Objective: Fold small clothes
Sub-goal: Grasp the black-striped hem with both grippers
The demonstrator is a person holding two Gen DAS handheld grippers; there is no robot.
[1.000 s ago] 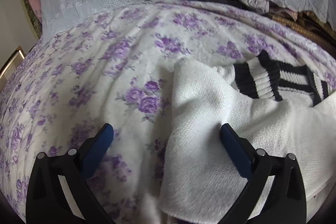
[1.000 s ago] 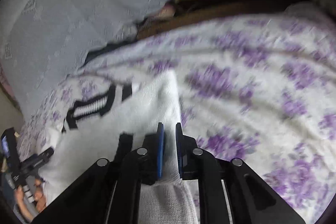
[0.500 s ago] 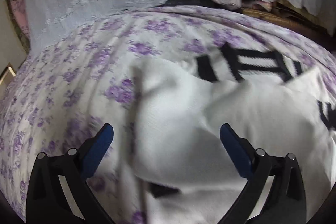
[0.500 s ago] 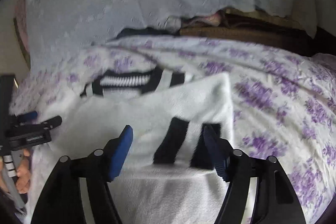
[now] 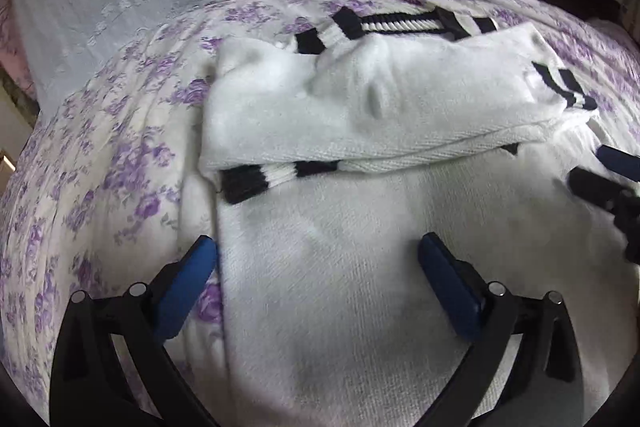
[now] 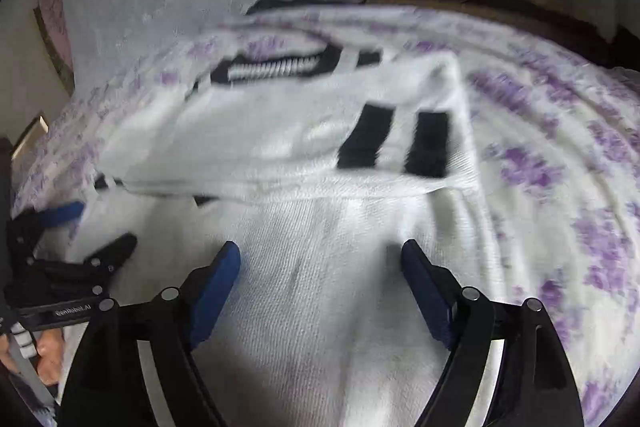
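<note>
You have the white knit sweater [image 5: 360, 267] lying flat on the purple-flowered bedspread [image 5: 120, 147], directly ahead of and partly beneath both tools. Both sleeves are already laid crosswise over the chest, forming a band [image 5: 380, 107] that runs side to side, its black-striped cuffs showing at each end, with the striped collar [image 5: 400, 23] beyond it at the far end. So the sweater's long axis points straight away from you, collar far and hem near, though the hem itself is out of view below the fingers. Your left gripper [image 5: 318, 263] is spread wide with nothing between its blue pads, hanging over the sweater's left edge, one pad just above the bedspread and the other above the knit. Your right gripper [image 6: 320, 267] is equally wide and empty, sitting over the body toward the sweater's right edge [image 6: 472, 211]. Neither is clearly nearer; they sit level, one per side. The next fold likely runs along that long axis, near end carried up toward the collar, so each tool would need to take its own lower corner.
</note>
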